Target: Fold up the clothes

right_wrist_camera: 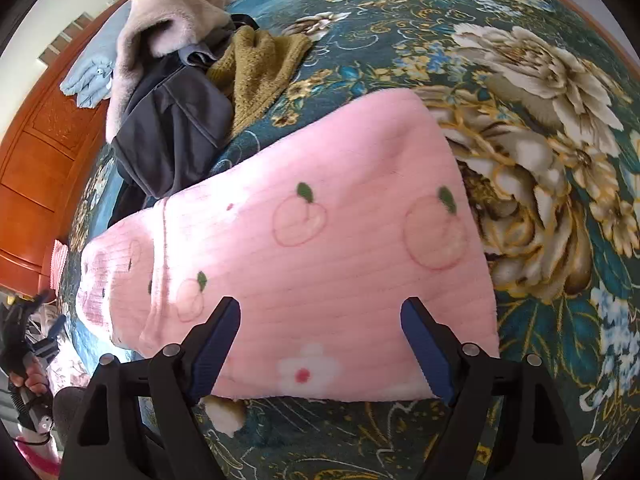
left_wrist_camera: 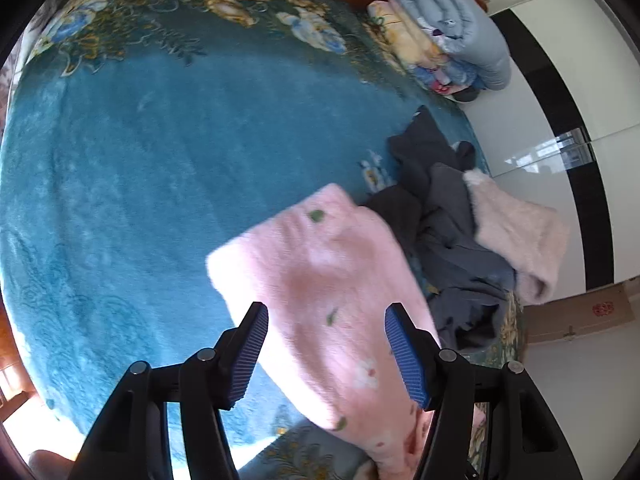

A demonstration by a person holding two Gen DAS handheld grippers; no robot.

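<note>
— Where lay the pink fleece garment?

— Spread flat on the teal floral bedspread, squared into a neat slab with straight edges – folded over at least once, judging by the doubled left end. Sat just beside the heap, probably to keep sorted from unsorted.

— And the heap?

— Piled near the bed's edge: dark grey clothes, a mustard knit, a pale fluffy piece on top. Crumpled, none squared.

— Grippers?

— Left gripper spread wide above the pink piece, pinching nothing. Right gripper likewise agape over its near edge, clear of the cloth. Could not tell whether poised for another fold or just let go – fitted both.

— Anything else?

— Folded quilts stacked at the far corner, out of the way.
</note>
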